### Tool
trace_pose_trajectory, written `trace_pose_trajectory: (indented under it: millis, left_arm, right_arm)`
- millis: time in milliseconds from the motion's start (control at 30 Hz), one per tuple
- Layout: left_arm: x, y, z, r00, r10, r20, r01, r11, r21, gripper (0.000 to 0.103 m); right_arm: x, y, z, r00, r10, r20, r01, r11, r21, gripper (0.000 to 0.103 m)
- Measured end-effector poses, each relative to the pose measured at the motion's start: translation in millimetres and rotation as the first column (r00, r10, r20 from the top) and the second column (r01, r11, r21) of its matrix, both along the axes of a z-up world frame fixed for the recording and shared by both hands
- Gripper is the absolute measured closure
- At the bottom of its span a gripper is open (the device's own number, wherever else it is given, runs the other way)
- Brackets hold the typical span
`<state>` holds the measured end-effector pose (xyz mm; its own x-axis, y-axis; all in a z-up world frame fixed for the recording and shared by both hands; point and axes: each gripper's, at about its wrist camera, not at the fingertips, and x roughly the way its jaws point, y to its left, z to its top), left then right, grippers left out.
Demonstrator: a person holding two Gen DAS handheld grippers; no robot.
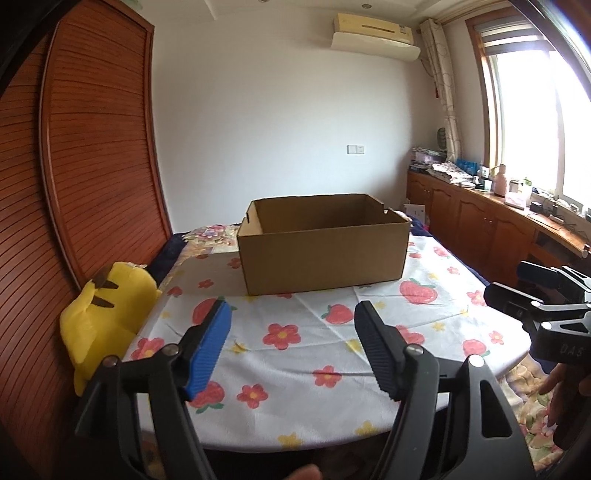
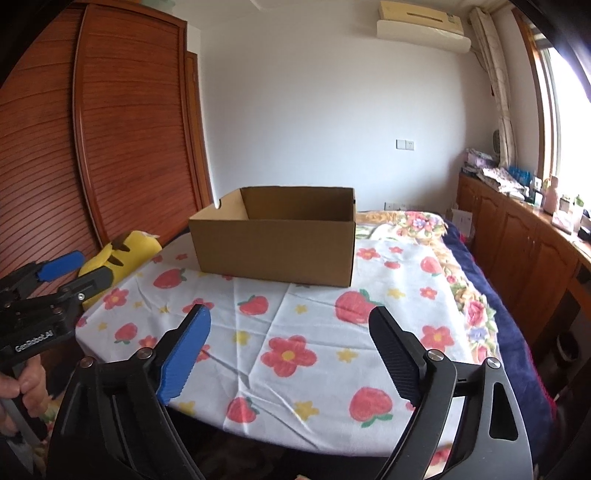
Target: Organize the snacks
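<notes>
The cardboard box [image 1: 323,245] is sitting open-topped on the far part of the table [image 1: 424,325], straight ahead of both your grippers, and what shows of its inside walls is bare brown card; its floor is hidden from both cameras. No snacks are showing in either view. The box is resting on a white cloth [image 1: 303,354] printed with strawberries and red flowers, which is covering the tabletop.

You are holding your left gripper [image 1: 293,314] above the near edge of the table with its fingers spread wide and nothing between them, the blue pad [image 1: 208,350] on one side and the black pad [image 1: 376,350] on the other. It is well apart from the box.

You are holding your right gripper [image 2: 290,321] the same way, fingers spread wide and gripping nothing, pointing at the box from the near edge of the cloth. In the right wrist view your left gripper is showing at the left edge, with your left hand [image 2: 22,387] wrapped around its handle.

A yellow plush toy [image 1: 107,314] is lying just beside the left edge of the table, against a slatted wooden wardrobe [image 1: 92,147]. Behind the table a flowered blanket [image 2: 424,225] is lying on a bed. Along the right wall, wooden cabinets [image 1: 476,221] are running under a bright window [image 1: 535,122], and an air conditioner [image 1: 373,33] is hanging high on the white wall.
</notes>
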<state>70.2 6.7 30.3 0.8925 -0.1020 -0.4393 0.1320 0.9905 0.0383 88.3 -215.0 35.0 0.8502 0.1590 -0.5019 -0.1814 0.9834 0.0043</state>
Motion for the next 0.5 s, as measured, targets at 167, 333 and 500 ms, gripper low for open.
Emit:
trace_pose_trajectory:
  millis: [167,333,500]
  left_arm:
    - [-2.5,1.7,-9.4,1.0,-0.003,-0.016,0.003,1.0,-0.026,0.023]
    - [-3.7,0.5,-15.2,1.0,-0.01,-0.022,0.009,1.0,-0.02,0.009]
    - [-9.2,-0.4,-15.6,1.0,-0.004,0.001,0.004,1.0,-0.012,0.0]
  right_arm:
    - [0.5,-2.5,-3.9,1.0,-0.016,-0.003,0.016,1.0,0.004,0.011]
    - [-3.4,-2.5,-6.3,0.999,-0.031,0.01,0.031,0.999,-0.008,0.009]
    - [-4.9,-1.4,-7.9,0.999,-0.035,0.009,0.035,0.999,-0.015,0.006]
